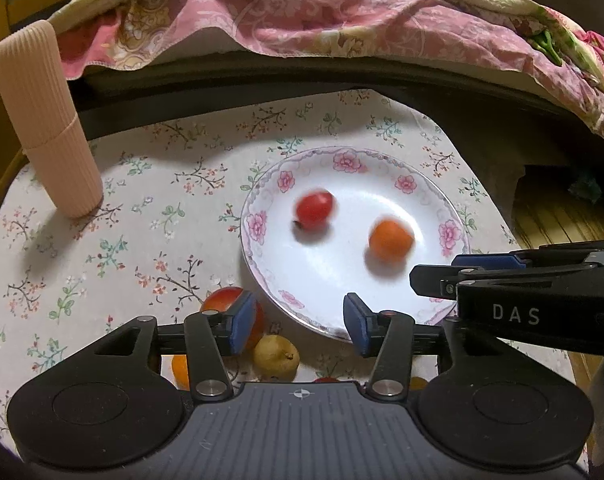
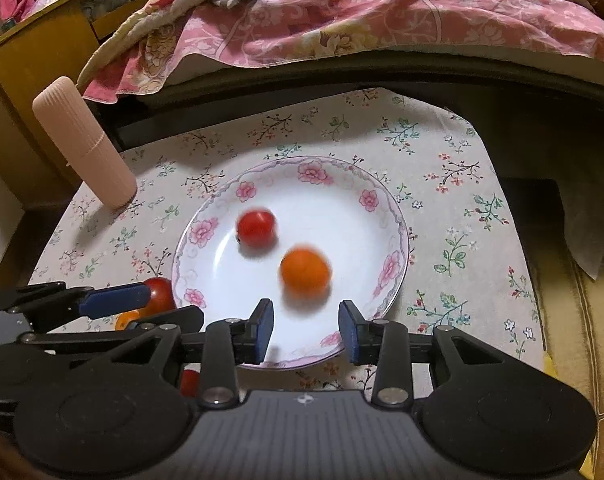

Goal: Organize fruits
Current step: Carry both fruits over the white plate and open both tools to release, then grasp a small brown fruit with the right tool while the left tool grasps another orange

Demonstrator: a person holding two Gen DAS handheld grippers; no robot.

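Both your grippers, left gripper (image 1: 297,326) and right gripper (image 2: 306,330), hover with fingers wide and empty; the orange (image 2: 305,273) and tomato (image 2: 256,227) blur in the plate (image 2: 398,236), probably rolling.

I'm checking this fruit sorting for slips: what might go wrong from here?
The red fruit and orange fruit look motion-blurred on the plate, so they may roll over its shallow rim. The left gripper hangs over the near rim and could knock it while reaching for the pear.
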